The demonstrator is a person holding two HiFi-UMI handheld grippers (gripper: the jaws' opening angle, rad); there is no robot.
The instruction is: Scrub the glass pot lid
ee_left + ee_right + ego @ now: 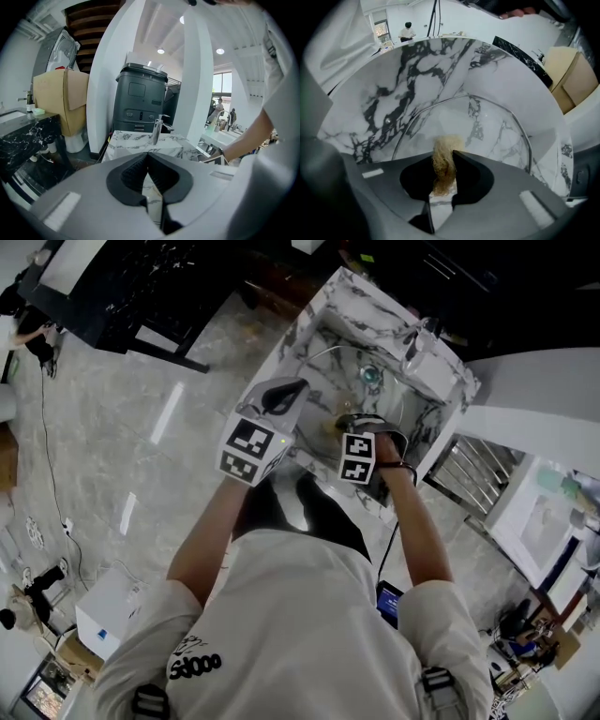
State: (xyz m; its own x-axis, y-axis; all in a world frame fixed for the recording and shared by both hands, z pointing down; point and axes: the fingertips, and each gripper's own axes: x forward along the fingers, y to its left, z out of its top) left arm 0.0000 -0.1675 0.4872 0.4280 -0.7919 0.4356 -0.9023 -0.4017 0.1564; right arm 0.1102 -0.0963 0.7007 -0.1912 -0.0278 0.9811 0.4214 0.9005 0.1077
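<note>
Right hand-held gripper [444, 157] on one scrubber [443, 172]

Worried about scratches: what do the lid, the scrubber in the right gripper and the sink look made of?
Sink: white with grey veining, glossy; marble or a marble-look surface.
Lid: clear glass, since the veining shows through it. Its thin shiny rim is likely steel.
Scrubber: pale tan fibrous tuft, perhaps loofah or plastic fibre.

Tan scrubber [443, 164]; white, black-veined marble sink [408, 79]; clear, steel-rimmed lid [487, 126].
</note>
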